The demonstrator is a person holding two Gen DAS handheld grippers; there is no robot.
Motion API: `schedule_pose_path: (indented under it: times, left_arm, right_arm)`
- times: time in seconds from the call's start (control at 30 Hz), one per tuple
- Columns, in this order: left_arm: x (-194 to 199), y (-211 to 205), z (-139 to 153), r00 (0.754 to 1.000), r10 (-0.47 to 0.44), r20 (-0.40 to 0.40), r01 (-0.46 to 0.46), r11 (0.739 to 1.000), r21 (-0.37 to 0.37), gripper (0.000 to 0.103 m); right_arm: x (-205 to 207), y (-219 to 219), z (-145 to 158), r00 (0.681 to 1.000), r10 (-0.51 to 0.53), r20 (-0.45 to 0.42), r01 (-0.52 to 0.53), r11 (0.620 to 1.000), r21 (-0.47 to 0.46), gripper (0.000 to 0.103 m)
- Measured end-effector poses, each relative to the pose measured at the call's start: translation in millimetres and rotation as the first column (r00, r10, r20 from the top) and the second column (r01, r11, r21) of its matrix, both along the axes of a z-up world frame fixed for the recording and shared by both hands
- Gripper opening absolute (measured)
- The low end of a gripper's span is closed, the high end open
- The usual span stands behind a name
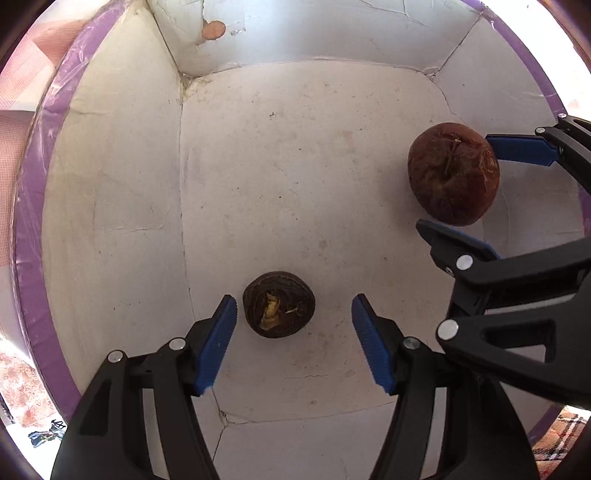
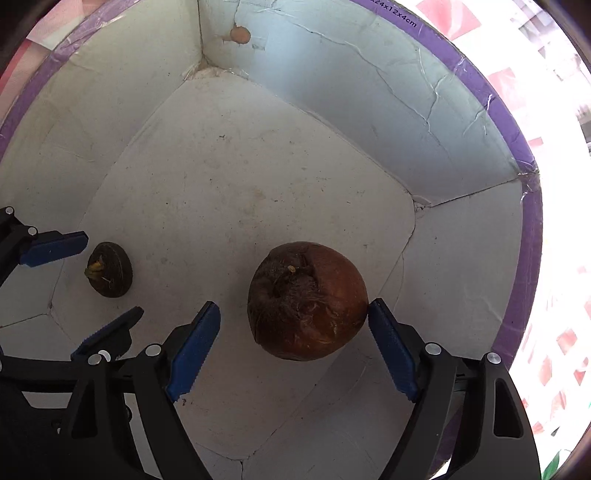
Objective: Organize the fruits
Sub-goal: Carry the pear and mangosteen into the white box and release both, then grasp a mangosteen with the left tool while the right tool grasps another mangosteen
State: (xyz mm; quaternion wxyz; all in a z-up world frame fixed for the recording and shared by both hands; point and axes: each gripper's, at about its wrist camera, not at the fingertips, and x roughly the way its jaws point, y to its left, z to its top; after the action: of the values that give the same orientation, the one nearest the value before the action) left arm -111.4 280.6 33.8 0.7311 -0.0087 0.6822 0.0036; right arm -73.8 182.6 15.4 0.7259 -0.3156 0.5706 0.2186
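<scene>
A small dark shrivelled fruit (image 1: 279, 304) (image 2: 109, 269) with a yellow torn centre lies on the floor of a white cardboard box (image 1: 110, 184) (image 2: 369, 74) with a purple rim. My left gripper (image 1: 293, 314) (image 2: 92, 286) points down over it, open. The fruit lies between the blue pads, close to the left one, and neither pad presses on it. A larger wrinkled brown apple (image 2: 308, 299) (image 1: 454, 173) rests stem up on the box floor. My right gripper (image 2: 293, 308) (image 1: 476, 188) straddles it, open. Its right pad is at the apple's skin; its left pad stands clear.
The box walls rise close on all sides of both grippers. An orange-brown patch (image 1: 213, 29) (image 2: 240, 35) marks the far wall. Outside the rim lies pink and red patterned cloth (image 1: 22, 110) (image 2: 554, 110). The two grippers stand close together, nearly touching.
</scene>
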Motion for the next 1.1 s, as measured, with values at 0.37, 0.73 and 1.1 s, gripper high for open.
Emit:
schedule_pose_path:
  times: [0.37,0.73,1.1]
  left_arm:
    - [-28.5,-11.5,24.6,0.988,-0.121,0.095,0.121,0.993,0.008,0.064]
    - [-1.4,11.3,157.8,0.778,0.16,0.608,-0.105,0.987,-0.125,0.101]
    - [103.0,-46.0,126.3,0.801,0.282,0.529,-0.262,0.958,-0.114,0.101]
  right_arm:
    - [-38.3,-51.1,25.1,0.998,0.005,-0.055,0.01,0.965,0.262,0.072]
    - [-2.1,-148.6,153.9,0.907,-0.379,0.184,0.121,0.652,0.748,0.088]
    - [94.4,-258.4,22.2,0.772,-0.603,0.201,0.44,0.736,0.514,0.087]
